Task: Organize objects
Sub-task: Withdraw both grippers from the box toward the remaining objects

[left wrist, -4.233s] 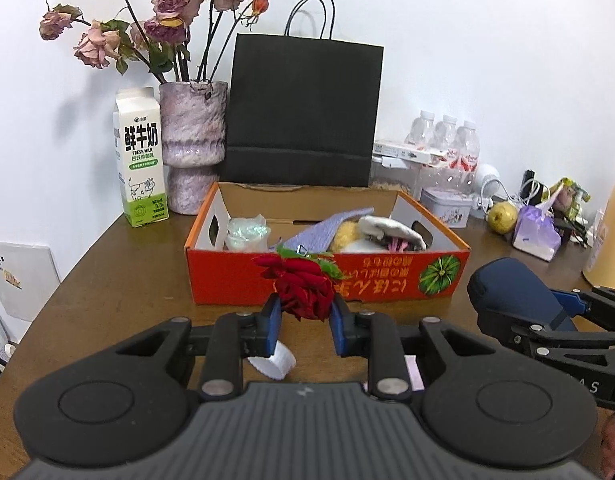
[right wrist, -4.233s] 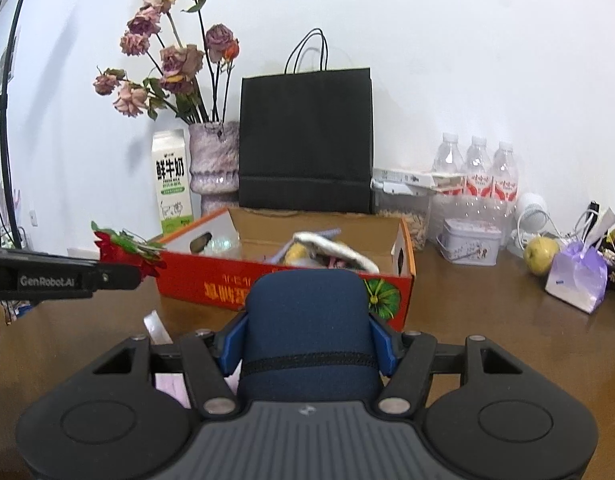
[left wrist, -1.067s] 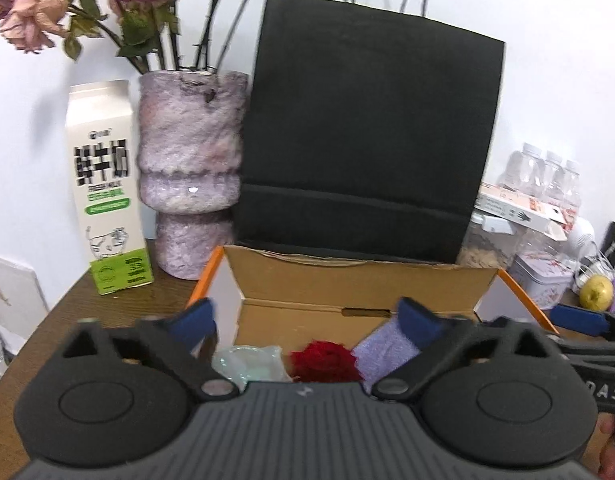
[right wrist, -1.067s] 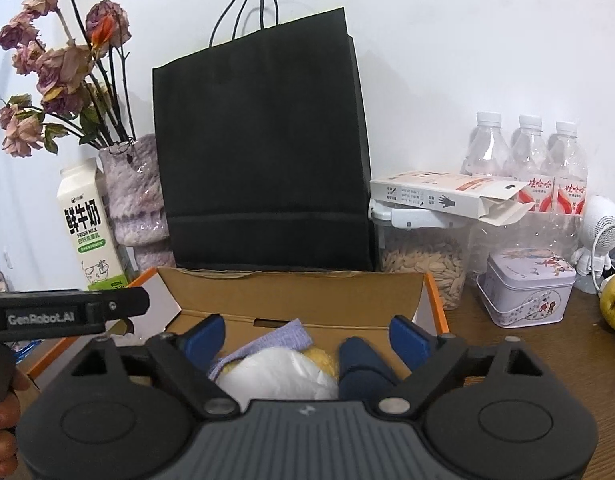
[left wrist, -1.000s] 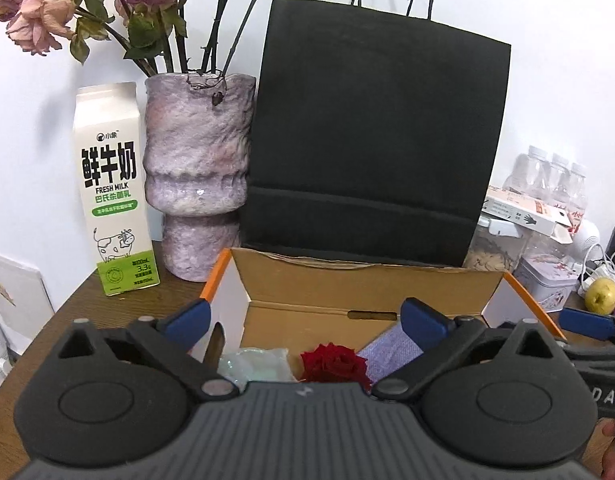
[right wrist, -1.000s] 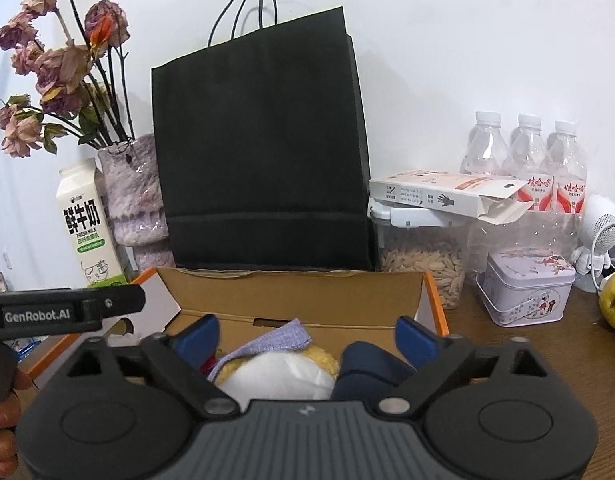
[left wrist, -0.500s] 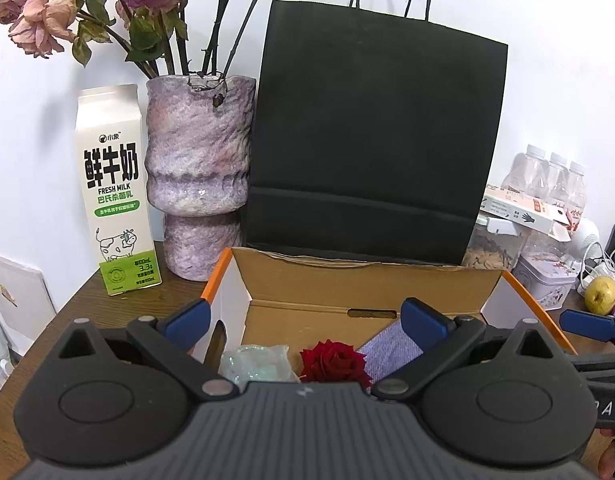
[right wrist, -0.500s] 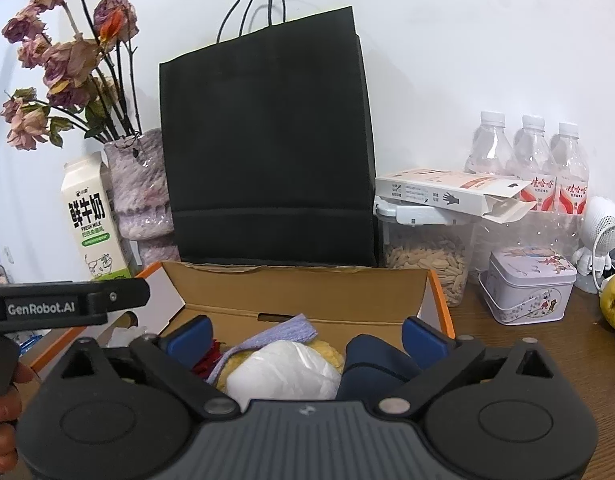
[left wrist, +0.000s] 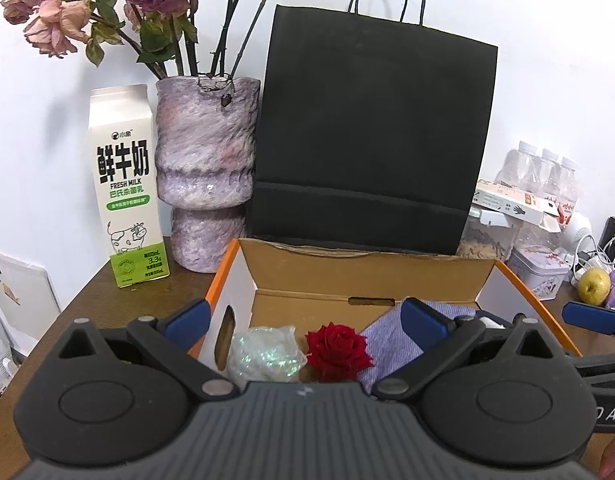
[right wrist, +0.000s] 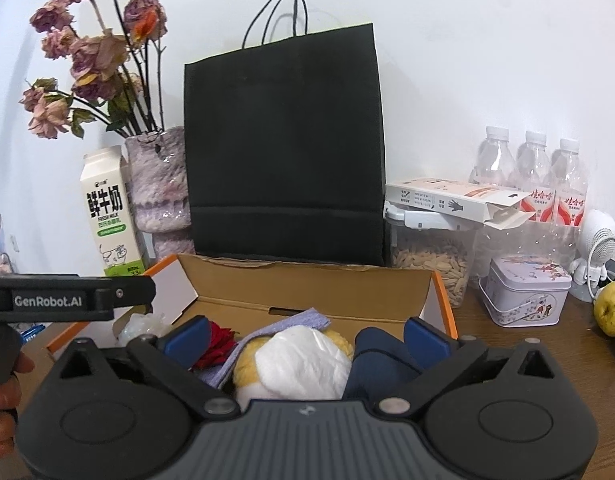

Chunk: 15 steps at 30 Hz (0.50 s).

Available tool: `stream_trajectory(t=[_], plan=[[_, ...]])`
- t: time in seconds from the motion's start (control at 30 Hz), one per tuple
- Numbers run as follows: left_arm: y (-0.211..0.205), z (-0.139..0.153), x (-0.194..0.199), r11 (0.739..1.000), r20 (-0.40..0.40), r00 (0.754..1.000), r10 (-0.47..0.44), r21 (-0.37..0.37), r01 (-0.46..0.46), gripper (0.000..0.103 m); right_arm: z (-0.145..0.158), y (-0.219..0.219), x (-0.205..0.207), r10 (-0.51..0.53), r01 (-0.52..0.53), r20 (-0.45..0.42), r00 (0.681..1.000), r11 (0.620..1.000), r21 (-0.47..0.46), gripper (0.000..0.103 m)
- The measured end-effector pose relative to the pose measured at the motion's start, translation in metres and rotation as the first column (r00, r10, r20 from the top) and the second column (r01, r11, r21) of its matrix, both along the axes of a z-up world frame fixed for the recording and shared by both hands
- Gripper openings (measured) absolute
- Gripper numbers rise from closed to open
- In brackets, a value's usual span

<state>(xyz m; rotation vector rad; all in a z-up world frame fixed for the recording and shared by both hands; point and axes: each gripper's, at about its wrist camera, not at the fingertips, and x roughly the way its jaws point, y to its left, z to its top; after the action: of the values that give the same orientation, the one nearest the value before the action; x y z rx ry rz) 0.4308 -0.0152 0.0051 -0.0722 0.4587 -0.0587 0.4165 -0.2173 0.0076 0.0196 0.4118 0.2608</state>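
A: What's biggest on the table [left wrist: 87, 300]?
B: The black bag [left wrist: 367, 140] at the back edge, then the box [left wrist: 371, 276] in front of it

A: And the grippers?
B: Left gripper [left wrist: 305, 316] spread wide, empty, above the box's left end. The rose [left wrist: 337, 346] lies in the box just below the gap, beside a cloth [left wrist: 391, 344]. Right gripper [right wrist: 305, 338] also wide, empty, above the right end; the blue pouch [right wrist: 373, 360] rests inside by its right finger, a white wad [right wrist: 301, 362] between the fingers

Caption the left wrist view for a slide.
Open left claw above the cardboard box, red rose lying inside beside an iridescent wrapper.
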Motion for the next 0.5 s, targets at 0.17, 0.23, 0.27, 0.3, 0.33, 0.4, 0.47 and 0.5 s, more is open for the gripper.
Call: stream_trajectory(t=[0.17, 0.23, 0.27, 0.3, 0.33, 0.4, 0.47, 0.5], plan=[[0.006, -0.001, -0.014, 1.0, -0.006, 1.0, 0.002, 0.001, -0.002, 0.103, 0.0, 0.0, -0.013, 0.009, -0.009, 0.004, 1.0, 1.0, -0.01, 0.103], [0.009, -0.002, -0.021, 1.0, -0.01, 1.0, 0.003, 0.002, -0.003, 0.103, -0.001, 0.001, -0.018, 0.012, -0.012, 0.004, 1.0, 1.0, -0.014, 0.103], [0.01, -0.002, -0.025, 1.0, -0.011, 1.0, 0.004, 0.002, -0.004, 0.103, -0.001, 0.001, -0.021, 0.014, -0.014, 0.004, 1.0, 1.0, -0.017, 0.103], [0.011, -0.002, -0.027, 1.0, -0.011, 1.0, 0.005, 0.002, -0.005, 0.103, -0.001, 0.001, -0.025, 0.015, -0.015, 0.004, 1.0, 1.0, -0.018, 0.103], [0.013, -0.002, -0.031, 1.0, -0.011, 1.0, 0.007, 0.001, -0.007, 0.103, -0.001, 0.002, -0.028, 0.017, -0.017, 0.005, 1.0, 1.0, -0.019, 0.103], [0.015, -0.001, -0.037, 1.0, -0.012, 1.0, 0.009, 0.0, -0.009, 0.103, -0.002, 0.003, -0.036, 0.02, -0.02, 0.006, 1.0, 1.0, -0.02, 0.103], [0.017, -0.001, -0.044, 1.0, -0.014, 1.0, 0.01, -0.001, -0.01, 0.103, -0.002, 0.005, -0.043, 0.023, -0.023, 0.008, 1.0, 0.999, -0.022, 0.103], [0.018, -0.001, -0.048, 1.0, -0.015, 1.0, 0.01, -0.001, -0.01, 0.103, -0.002, 0.005, -0.047, 0.025, -0.025, 0.008, 1.0, 0.999, -0.023, 0.103]])
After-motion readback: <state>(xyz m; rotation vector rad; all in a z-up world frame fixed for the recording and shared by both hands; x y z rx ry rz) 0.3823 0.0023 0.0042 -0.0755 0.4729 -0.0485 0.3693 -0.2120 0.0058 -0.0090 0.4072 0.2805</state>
